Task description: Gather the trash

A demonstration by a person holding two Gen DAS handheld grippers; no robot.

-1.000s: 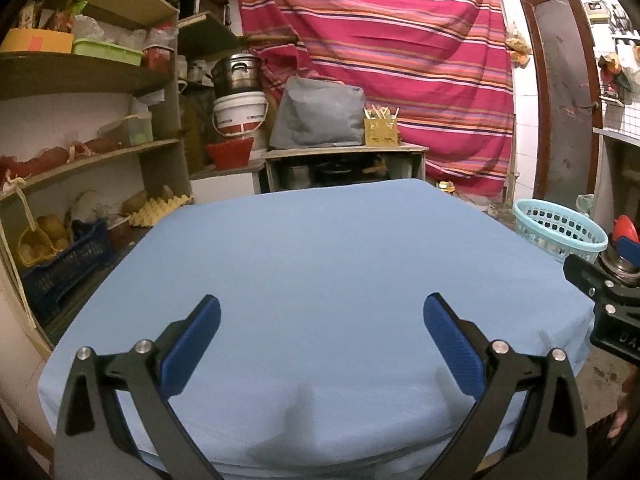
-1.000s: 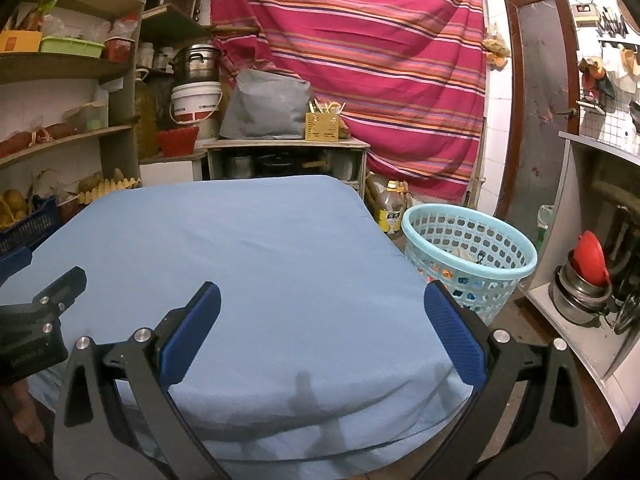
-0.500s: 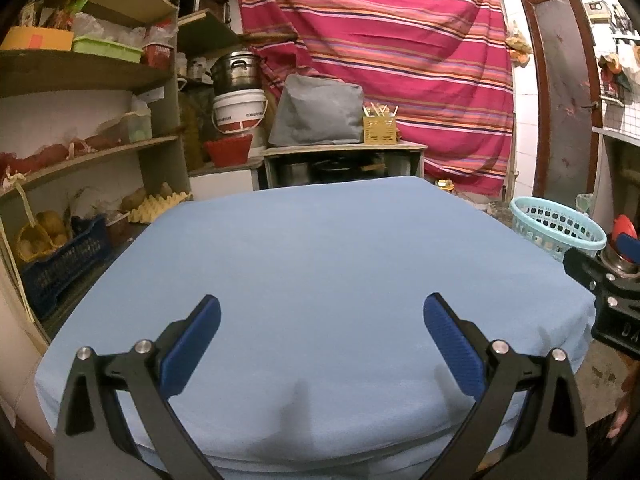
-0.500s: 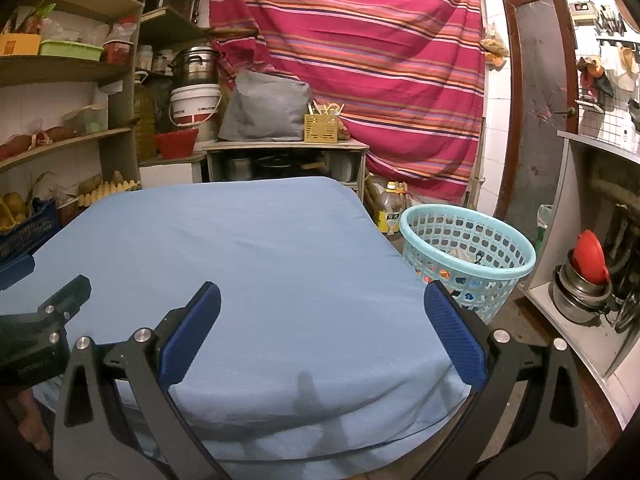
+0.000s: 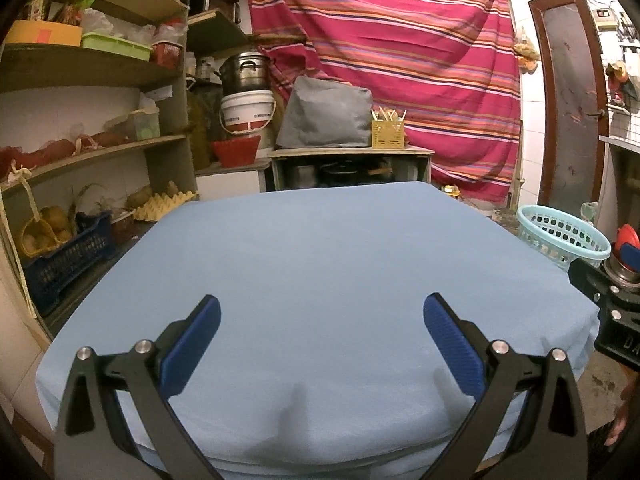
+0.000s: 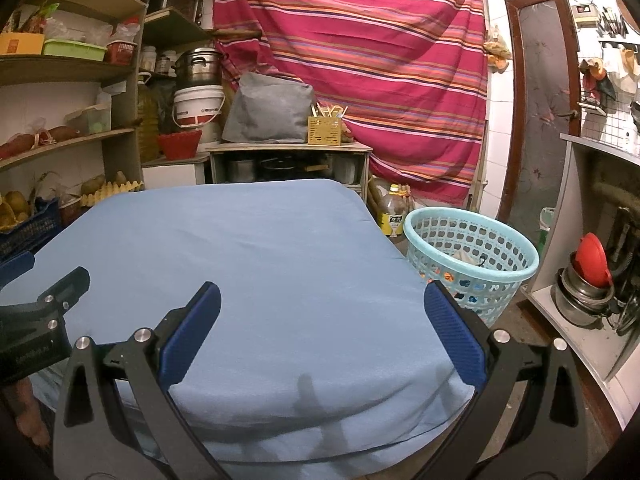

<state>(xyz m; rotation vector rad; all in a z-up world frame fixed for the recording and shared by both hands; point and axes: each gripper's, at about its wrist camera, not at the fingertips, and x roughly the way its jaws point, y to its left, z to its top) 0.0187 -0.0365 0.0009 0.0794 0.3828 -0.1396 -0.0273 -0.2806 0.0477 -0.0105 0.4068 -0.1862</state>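
Left gripper [image 5: 322,334] jaws spread wide, empty, lower centre of frame over blue-covered worktop [image 5: 320,252]; right gripper [image 6: 322,332] likewise apart, empty; light-blue basket [image 6: 472,256] at right of frame beside worktop, trash inside.

We see a matt light-blue cloth table cover [image 6: 256,248], smooth with soft creases. The pale turquoise perforated plastic basket [image 6: 472,264] looks slightly glossy. Behind hangs a red striped woven cloth [image 6: 360,60]. The gripper fingers wear ribbed blue rubbery pads [image 5: 192,344] on matt black frames with shiny metal bolts.
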